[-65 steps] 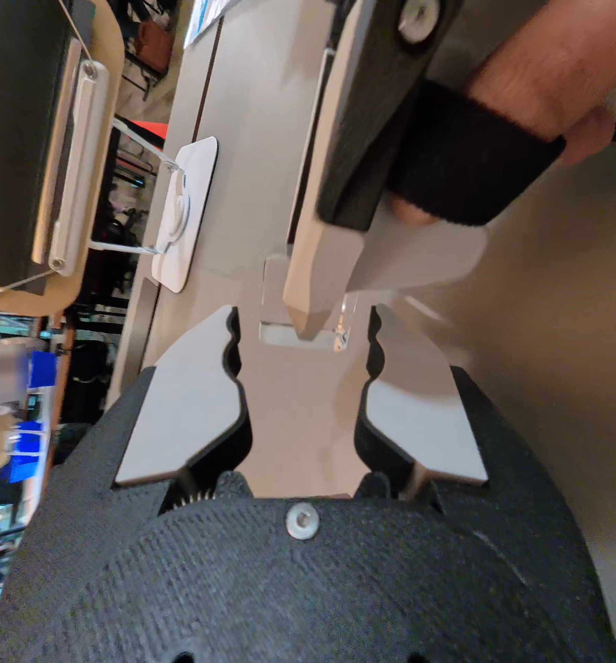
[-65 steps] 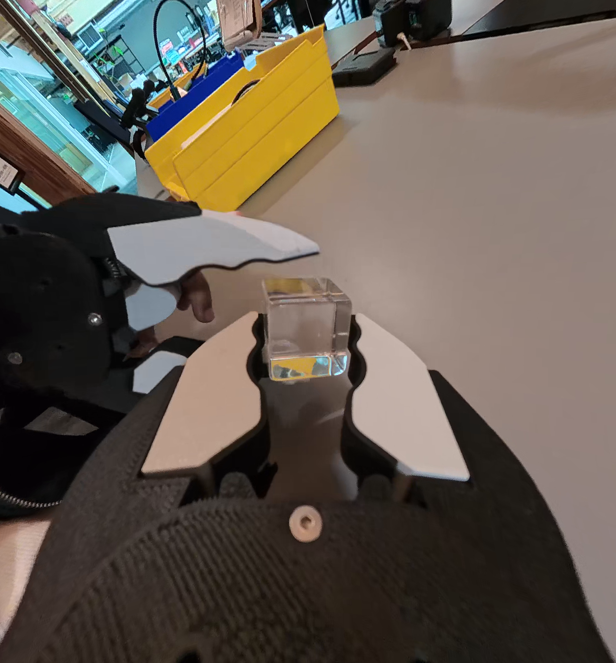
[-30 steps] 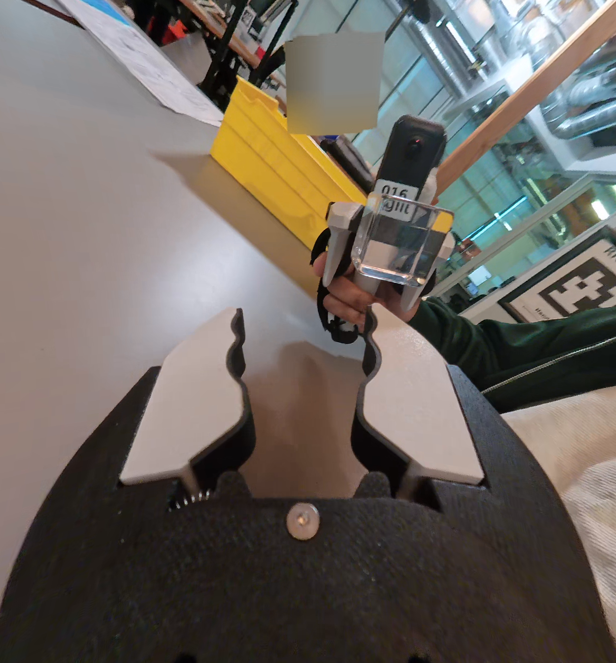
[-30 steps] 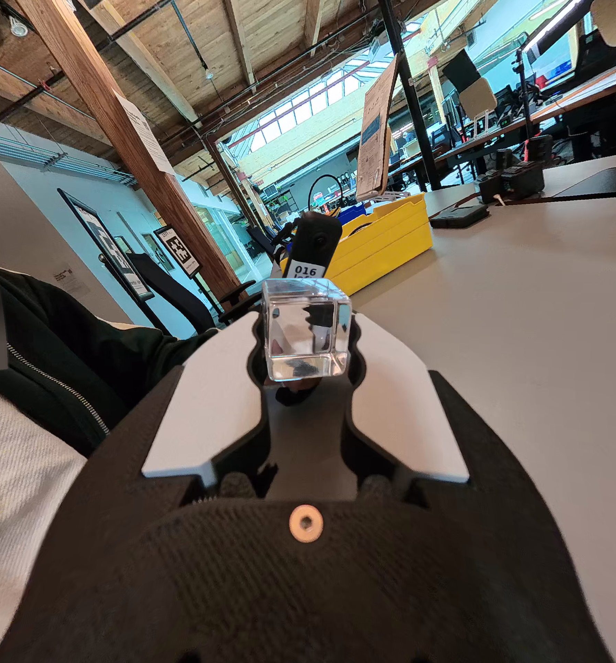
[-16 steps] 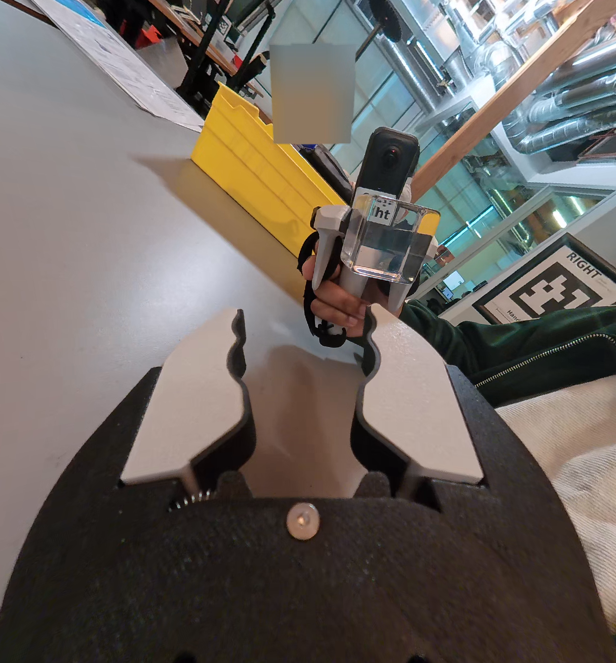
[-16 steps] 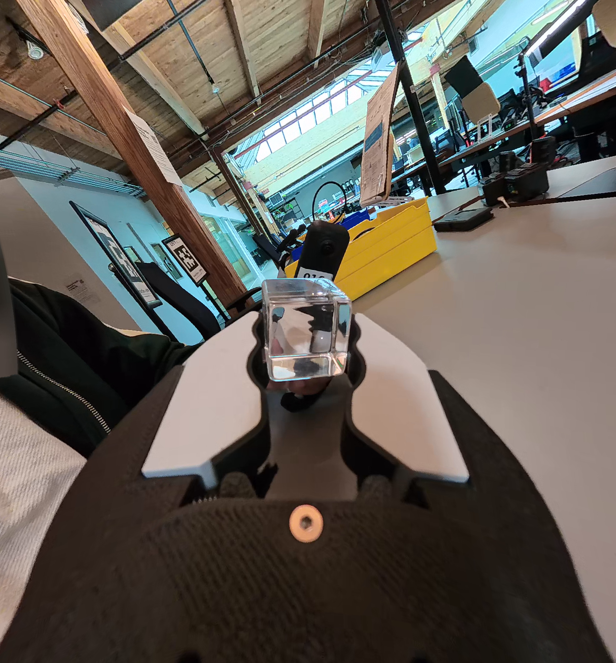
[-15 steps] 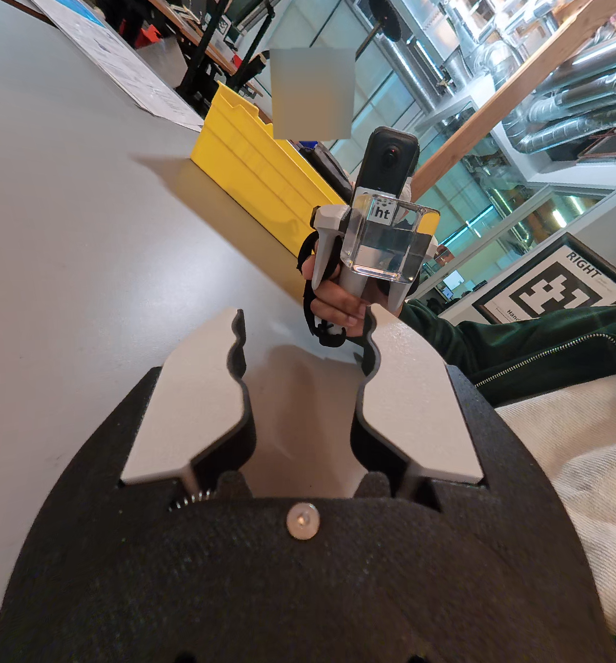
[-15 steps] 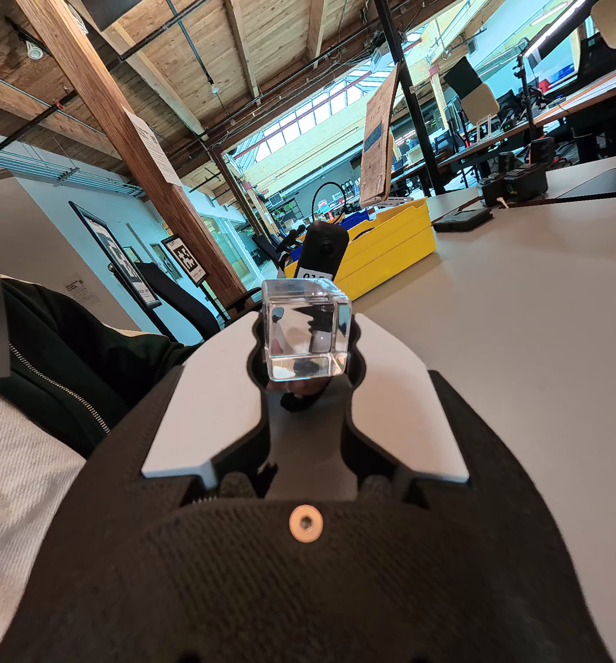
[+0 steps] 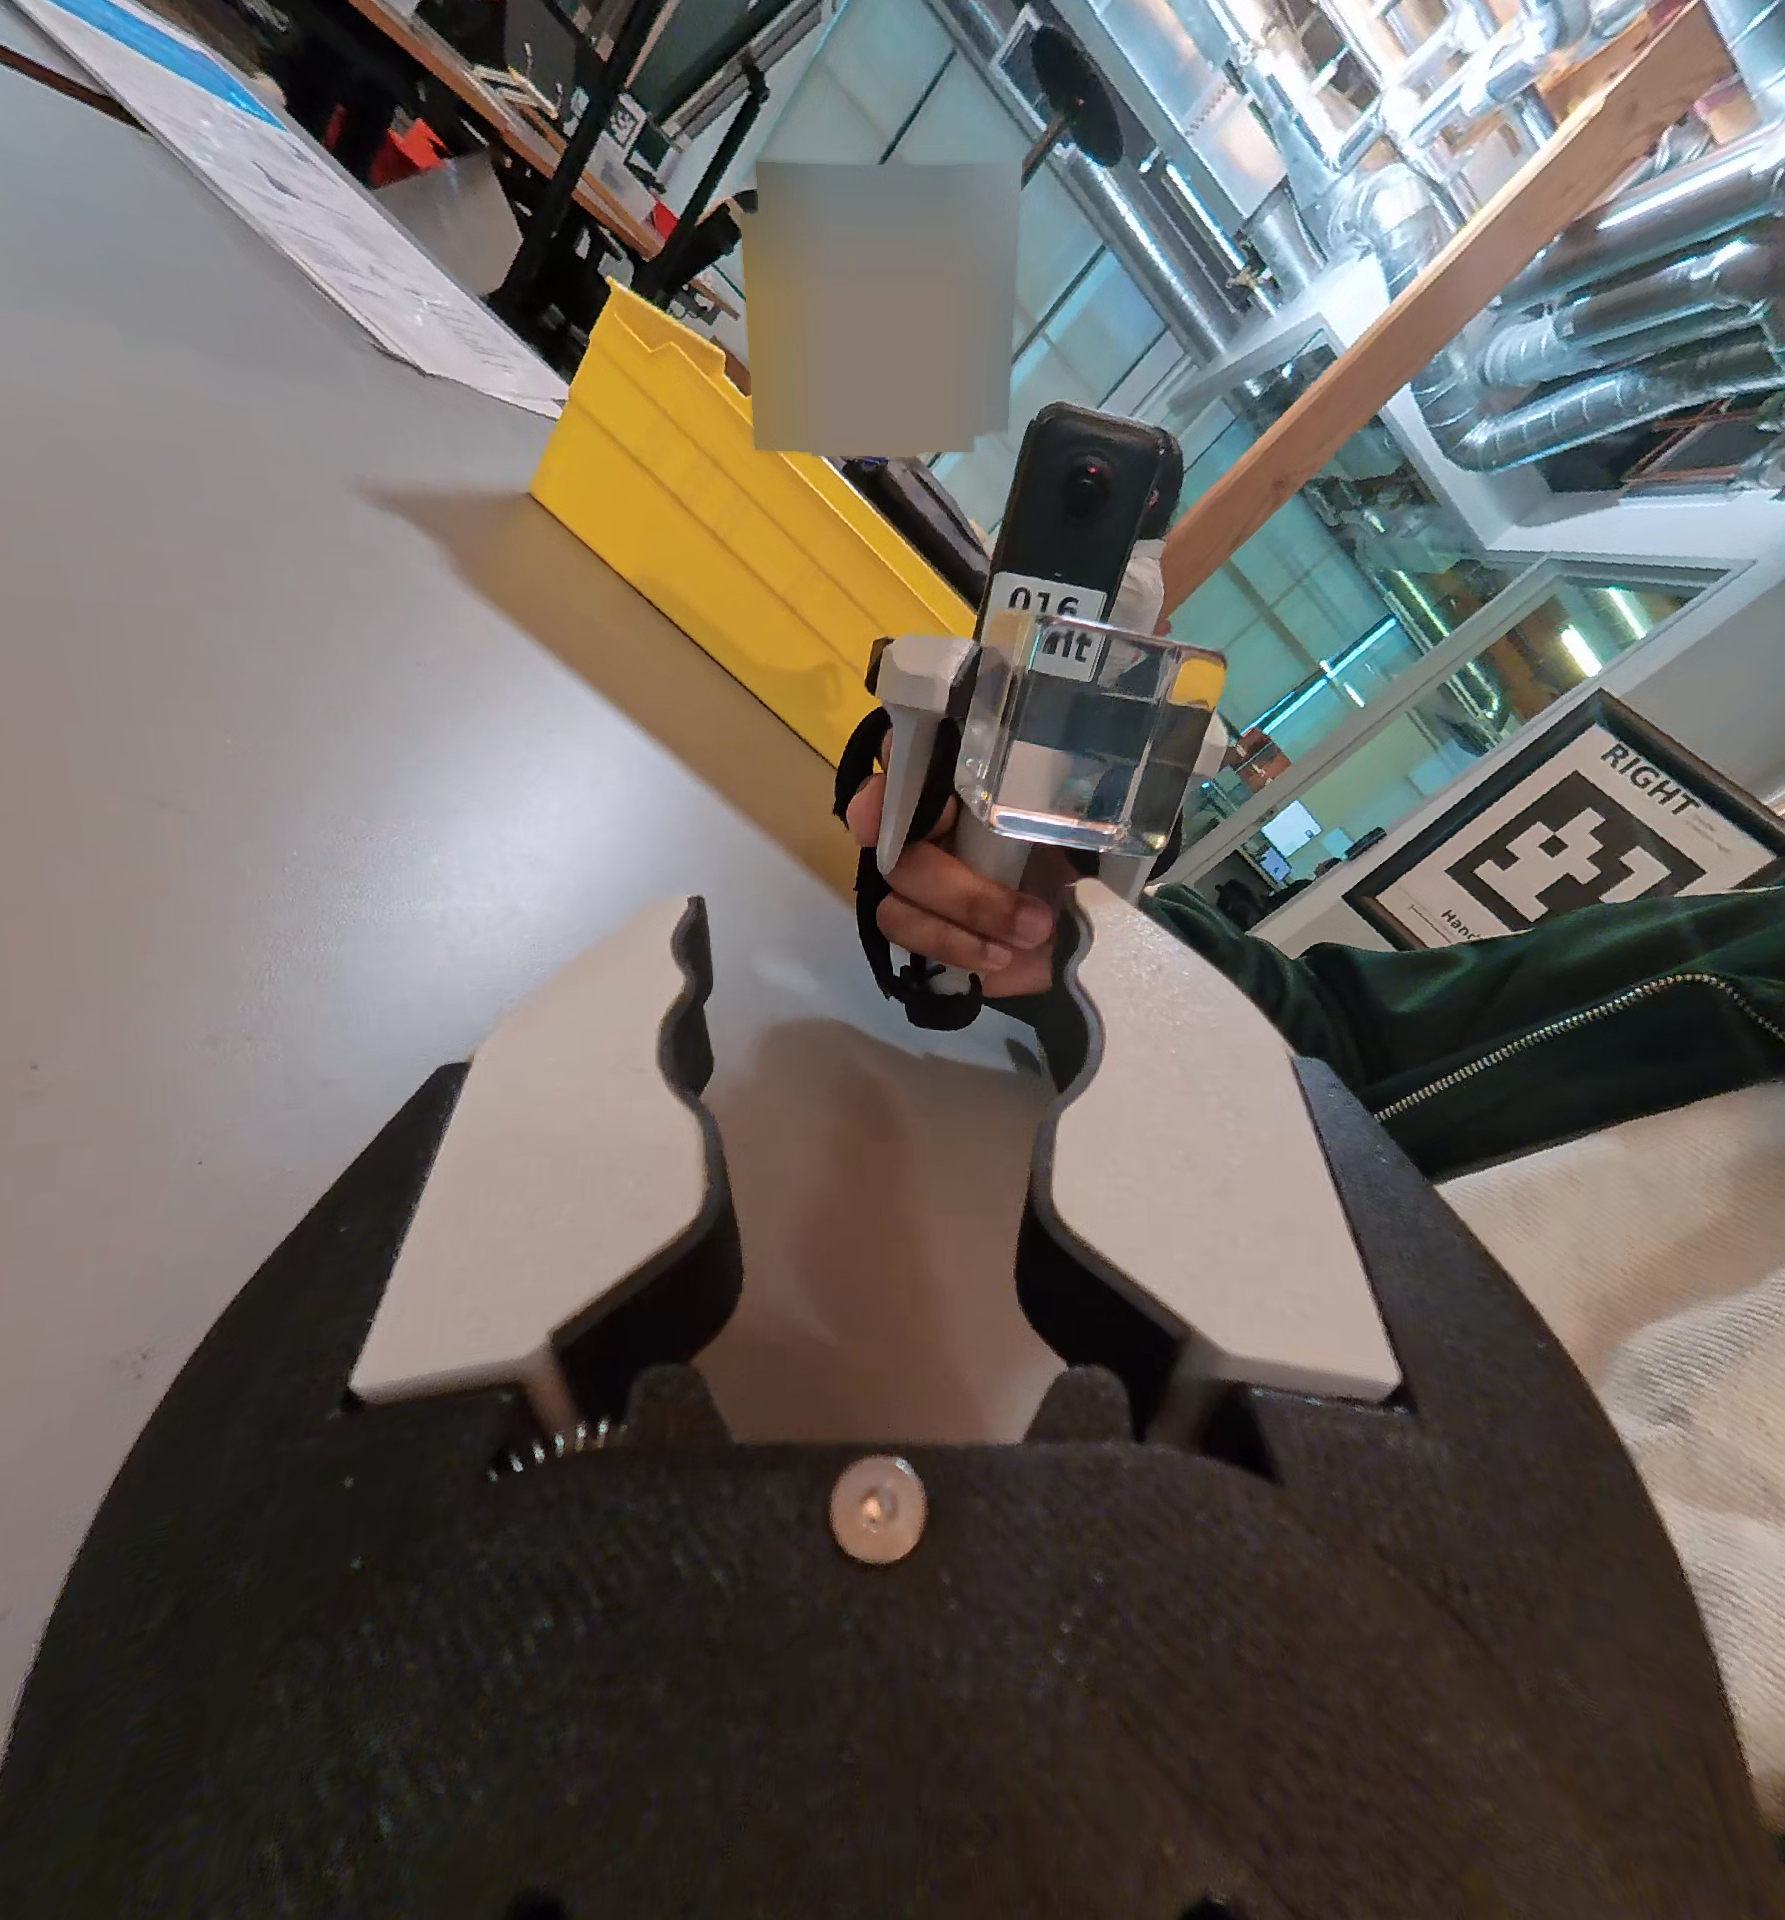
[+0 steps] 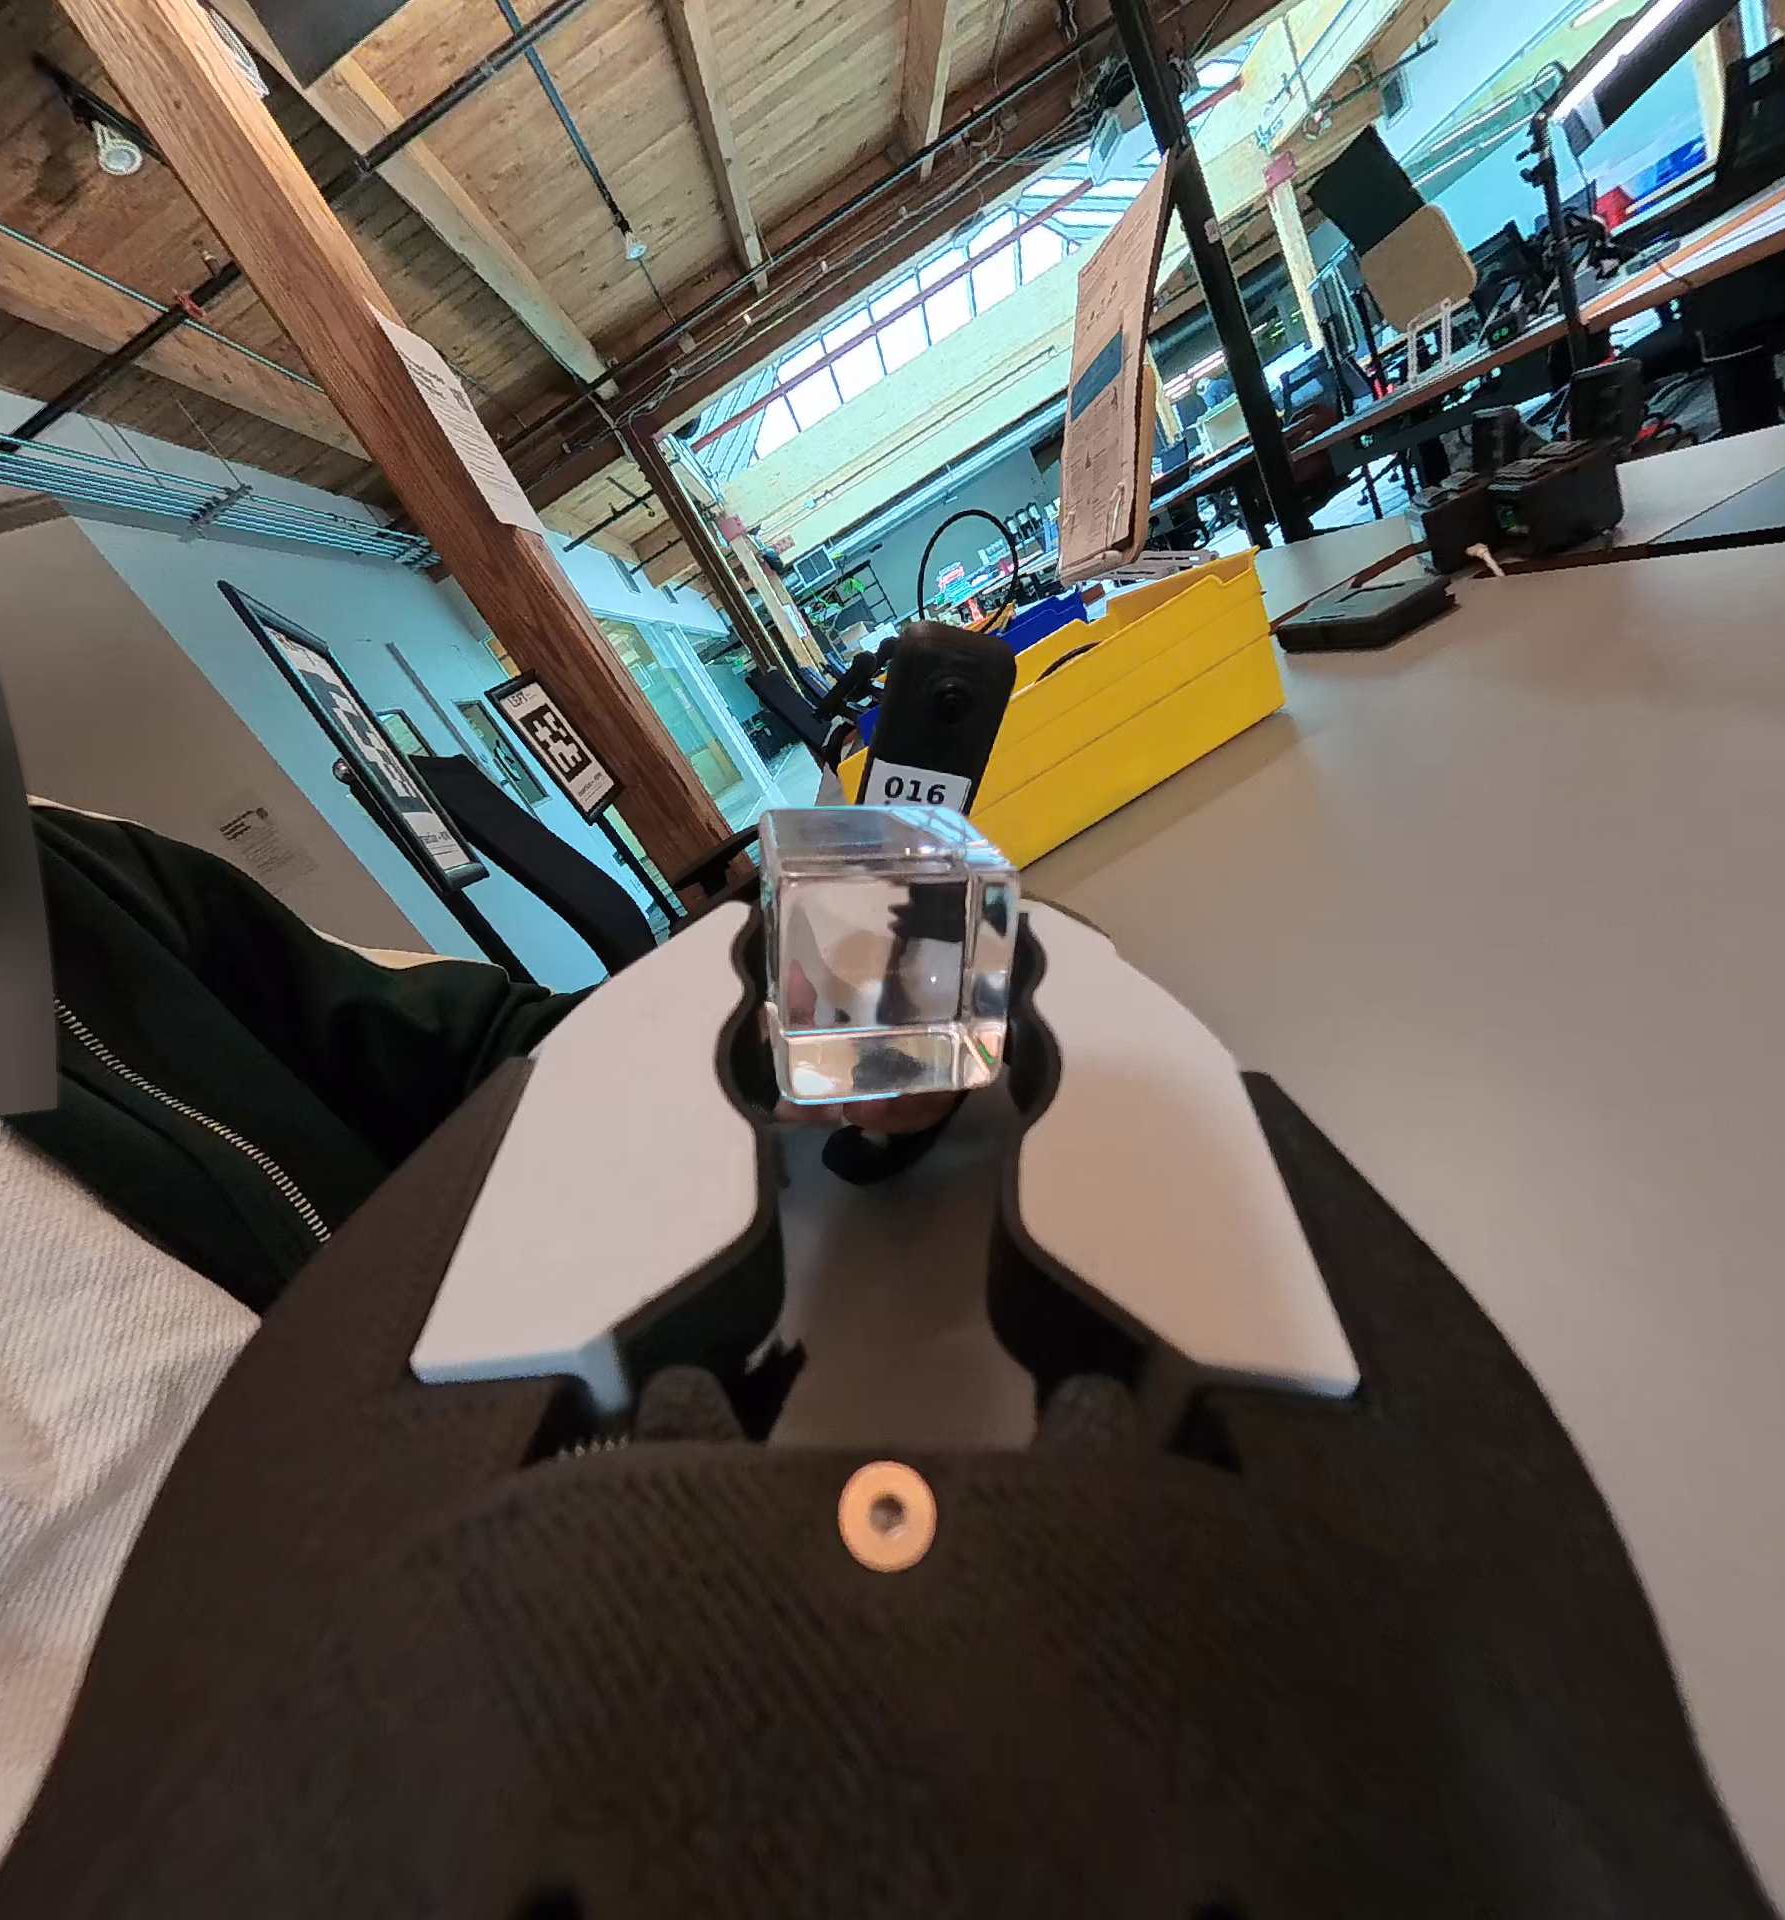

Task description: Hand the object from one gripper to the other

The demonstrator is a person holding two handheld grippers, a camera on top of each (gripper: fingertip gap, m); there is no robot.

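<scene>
A clear cube (image 10: 883, 961) is gripped between my right gripper's fingertips, held in the air above the grey table (image 10: 1490, 883). My right gripper (image 10: 883, 971) is shut on it. In the left wrist view the same cube (image 9: 1085, 732) shows ahead and slightly right, held by the right gripper's pale fingers (image 9: 909, 748). My left gripper (image 9: 883, 930) is open and empty, its tips a short way in front of and below the cube. In the right wrist view the left gripper is mostly hidden behind the cube; only its black camera stick (image 10: 935, 727) shows.
A yellow bin (image 9: 722, 530) stands on the table behind the right gripper and also shows in the right wrist view (image 10: 1127, 707). A person's green sleeve (image 9: 1553, 997) and pale clothing lie at the right. Papers (image 9: 275, 197) lie far back on the table. The gap from one gripper's tips to the other's is roughly 5 cm.
Both grippers were low at the table 2.2 s ago; the right one has lifted the cube into the air. In the last half second the cube has come slightly closer to the left gripper.
</scene>
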